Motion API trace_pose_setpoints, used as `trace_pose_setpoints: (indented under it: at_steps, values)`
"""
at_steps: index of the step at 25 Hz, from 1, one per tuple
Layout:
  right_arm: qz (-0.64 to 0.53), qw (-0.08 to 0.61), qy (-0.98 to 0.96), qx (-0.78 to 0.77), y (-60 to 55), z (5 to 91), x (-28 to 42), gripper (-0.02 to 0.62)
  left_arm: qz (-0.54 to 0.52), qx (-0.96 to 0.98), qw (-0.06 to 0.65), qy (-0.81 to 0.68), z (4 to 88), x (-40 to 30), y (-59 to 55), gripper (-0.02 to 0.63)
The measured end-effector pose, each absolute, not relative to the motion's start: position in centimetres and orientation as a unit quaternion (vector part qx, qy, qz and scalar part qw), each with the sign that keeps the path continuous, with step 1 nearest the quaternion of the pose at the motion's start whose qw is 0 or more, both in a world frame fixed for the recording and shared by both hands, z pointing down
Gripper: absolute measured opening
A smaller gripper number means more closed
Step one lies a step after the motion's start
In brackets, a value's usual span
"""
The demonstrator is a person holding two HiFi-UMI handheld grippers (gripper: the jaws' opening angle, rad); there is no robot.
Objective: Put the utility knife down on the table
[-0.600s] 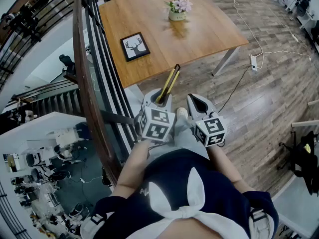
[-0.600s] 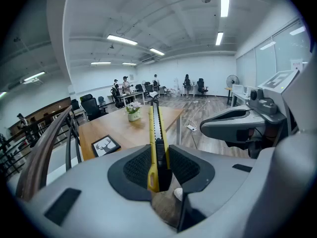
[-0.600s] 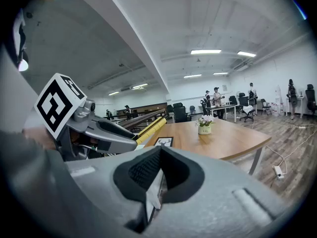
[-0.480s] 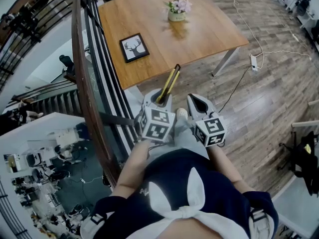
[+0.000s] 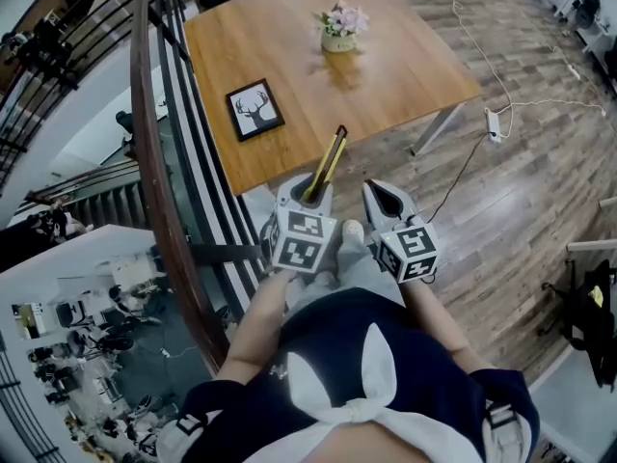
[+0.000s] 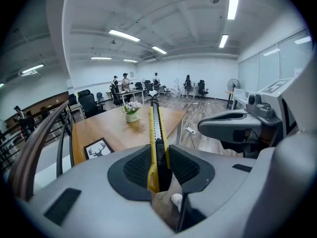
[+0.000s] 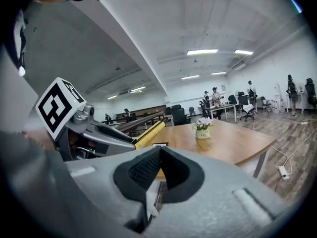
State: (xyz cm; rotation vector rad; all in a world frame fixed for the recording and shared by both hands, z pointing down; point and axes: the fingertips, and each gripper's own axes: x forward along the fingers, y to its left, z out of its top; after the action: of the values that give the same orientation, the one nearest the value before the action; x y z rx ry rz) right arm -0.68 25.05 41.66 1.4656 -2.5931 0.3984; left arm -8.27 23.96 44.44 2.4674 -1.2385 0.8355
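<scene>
You have the long yellow-and-black utility knife (image 5: 329, 158) pinched by its rear end in your left hand-held gripper (image 5: 310, 193). The pads clamp its flat sides, so the body pokes straight out ahead and tilts down toward the near edge of the light wooden bench (image 5: 405, 70). Gripping it at the end leaves nearly the whole length free to lie flat once it lands. Right now the knife is up in the air in front of you, not on the wood. Your right hand-held gripper (image 5: 388, 201) sits just beside the left with its jaws pressed together on nothing, simply keeping clear. On the bench, the black-framed deer picture (image 5: 255, 110) lies toward the left side and the small pot of pink flowers (image 5: 339, 27) stands farther back. The bare stretch to the right of the picture looks like your landing spot, though you'll likely need to reach forward first.
</scene>
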Motion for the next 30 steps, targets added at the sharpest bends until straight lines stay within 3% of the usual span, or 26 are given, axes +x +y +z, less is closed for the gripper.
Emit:
trace_pose_setpoints:
  at_steps: [30]
  values:
    - [0.122, 0.063, -0.886, 0.443, 7.8, 41.3, 3.5, -0.003, 0.285, 0.821, 0.136, -0.476, 44.3, -5.2, 7.6, 0.126]
